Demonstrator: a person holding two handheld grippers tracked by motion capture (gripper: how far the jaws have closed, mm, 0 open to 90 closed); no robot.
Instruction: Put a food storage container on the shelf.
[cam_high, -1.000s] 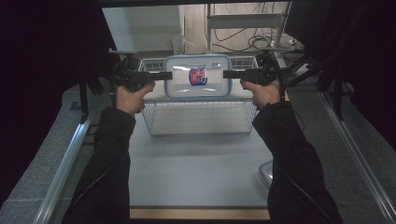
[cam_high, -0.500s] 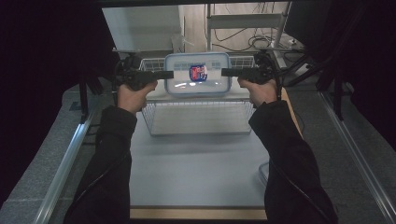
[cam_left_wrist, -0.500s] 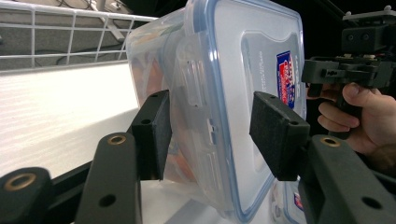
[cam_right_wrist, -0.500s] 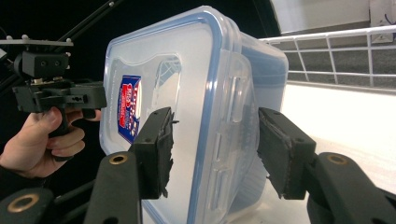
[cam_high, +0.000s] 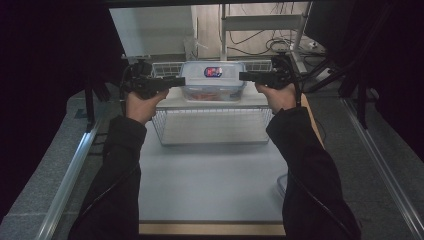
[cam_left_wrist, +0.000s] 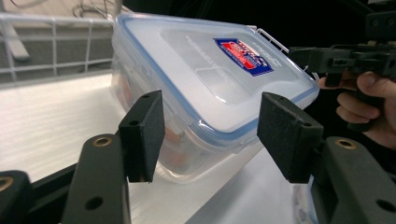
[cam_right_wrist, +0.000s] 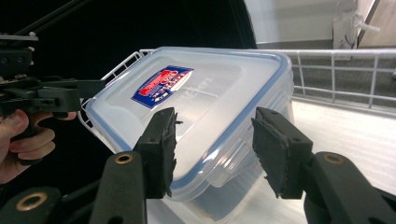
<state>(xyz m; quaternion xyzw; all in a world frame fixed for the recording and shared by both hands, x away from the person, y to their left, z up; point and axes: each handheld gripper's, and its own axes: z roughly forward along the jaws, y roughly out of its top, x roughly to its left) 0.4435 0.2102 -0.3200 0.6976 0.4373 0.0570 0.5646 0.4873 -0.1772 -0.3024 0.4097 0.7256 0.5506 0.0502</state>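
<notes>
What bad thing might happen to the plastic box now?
The plastic box sits tilted in the wire basket, so it might tip or slide. The left gripper, whose jaws have just been opening, and the right gripper stand open around its ends, so neither would catch it.

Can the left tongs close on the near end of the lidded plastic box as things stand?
Probably yes. The left tongs, whose jaws have just been opening, already straddle that end of the box, and nothing sits between pads and box.

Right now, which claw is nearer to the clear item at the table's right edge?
Right. The right claw sits beyond the clear item; the left claw is farther left.
</notes>
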